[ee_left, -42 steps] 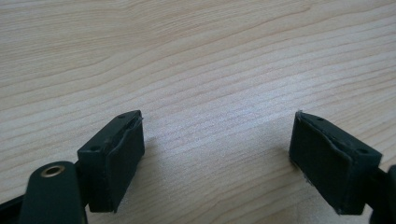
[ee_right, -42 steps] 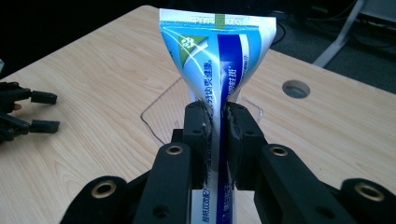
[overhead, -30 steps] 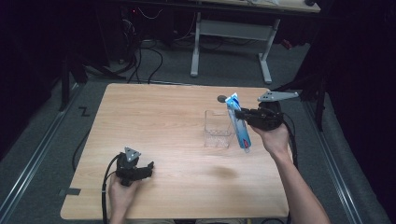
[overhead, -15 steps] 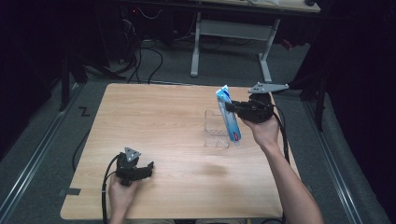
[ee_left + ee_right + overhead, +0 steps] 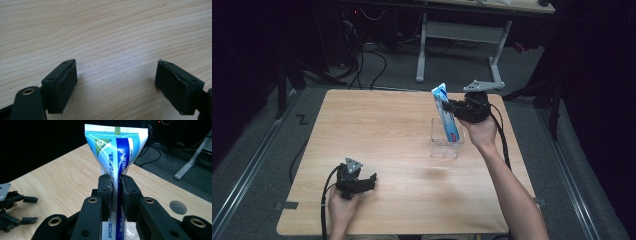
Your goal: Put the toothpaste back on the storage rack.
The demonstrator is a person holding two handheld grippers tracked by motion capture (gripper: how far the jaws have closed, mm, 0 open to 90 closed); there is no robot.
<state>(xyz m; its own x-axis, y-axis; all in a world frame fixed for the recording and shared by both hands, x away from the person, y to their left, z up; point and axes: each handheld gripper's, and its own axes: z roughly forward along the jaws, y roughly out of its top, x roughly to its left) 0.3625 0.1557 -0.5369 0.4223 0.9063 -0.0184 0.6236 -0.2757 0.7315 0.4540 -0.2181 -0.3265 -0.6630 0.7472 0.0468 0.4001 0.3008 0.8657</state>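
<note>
right claw clamped on toothpaste tube, tube tilted over clear box | left claw wide, resting low on tabletop | pale wood grain; dark room, grey floor, desk frame behind

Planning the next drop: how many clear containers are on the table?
1: a clear container right of the table's middle, with the toothpaste tube held in the right gripper above it.

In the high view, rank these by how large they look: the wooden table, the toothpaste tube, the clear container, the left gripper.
1. wooden table
2. toothpaste tube
3. clear container and left gripper: these look about alike, so I leave them unranked.
</note>
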